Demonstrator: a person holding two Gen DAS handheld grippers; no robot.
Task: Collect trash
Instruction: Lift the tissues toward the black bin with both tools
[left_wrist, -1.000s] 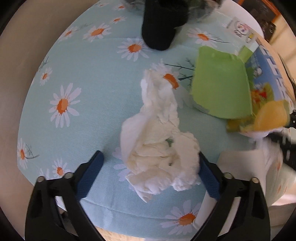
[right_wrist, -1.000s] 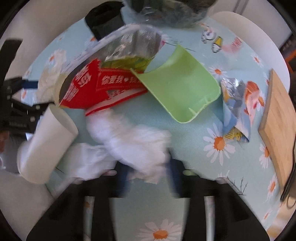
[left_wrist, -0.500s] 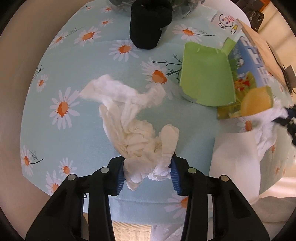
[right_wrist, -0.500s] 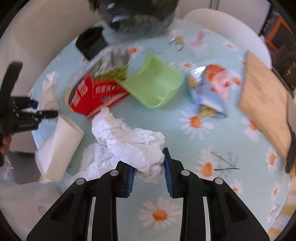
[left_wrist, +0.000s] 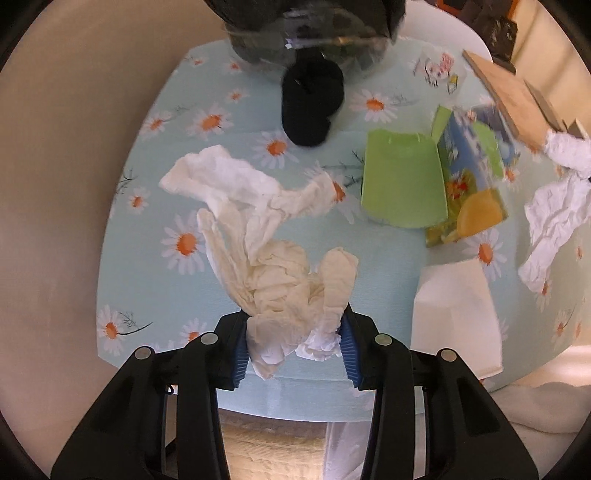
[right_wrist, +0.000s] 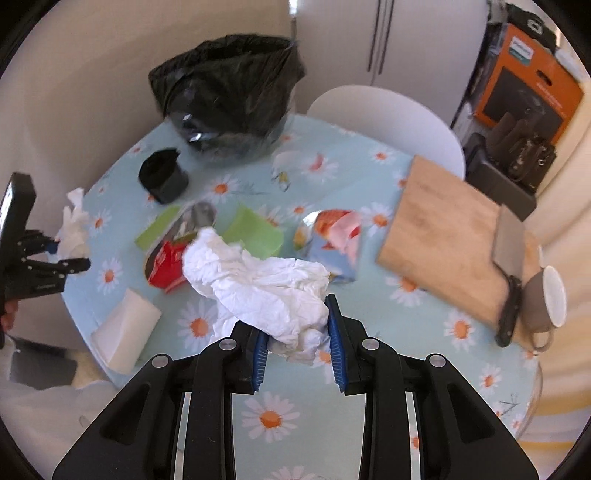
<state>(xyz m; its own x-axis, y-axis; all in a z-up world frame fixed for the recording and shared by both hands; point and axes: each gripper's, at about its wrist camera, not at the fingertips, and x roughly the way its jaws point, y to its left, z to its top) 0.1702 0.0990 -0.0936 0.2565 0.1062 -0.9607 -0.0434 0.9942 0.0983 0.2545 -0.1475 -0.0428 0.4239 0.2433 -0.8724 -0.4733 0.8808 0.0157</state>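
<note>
My left gripper is shut on a crumpled cream tissue and holds it above the daisy tablecloth. My right gripper is shut on a crumpled white tissue, also lifted; it shows at the right of the left wrist view. A bin with a black bag stands at the table's far side. A green dish, a blue snack bag, a red wrapper and a white paper cup lie on the table.
A black roll of bags lies near the bin. A wooden cutting board with a cleaver and a brown mug sit at the right. A white chair stands behind the table.
Both grippers closed on their tissues and rose away from the table, each carrying its tissue. The left tissue has stretched out as it lifted.
</note>
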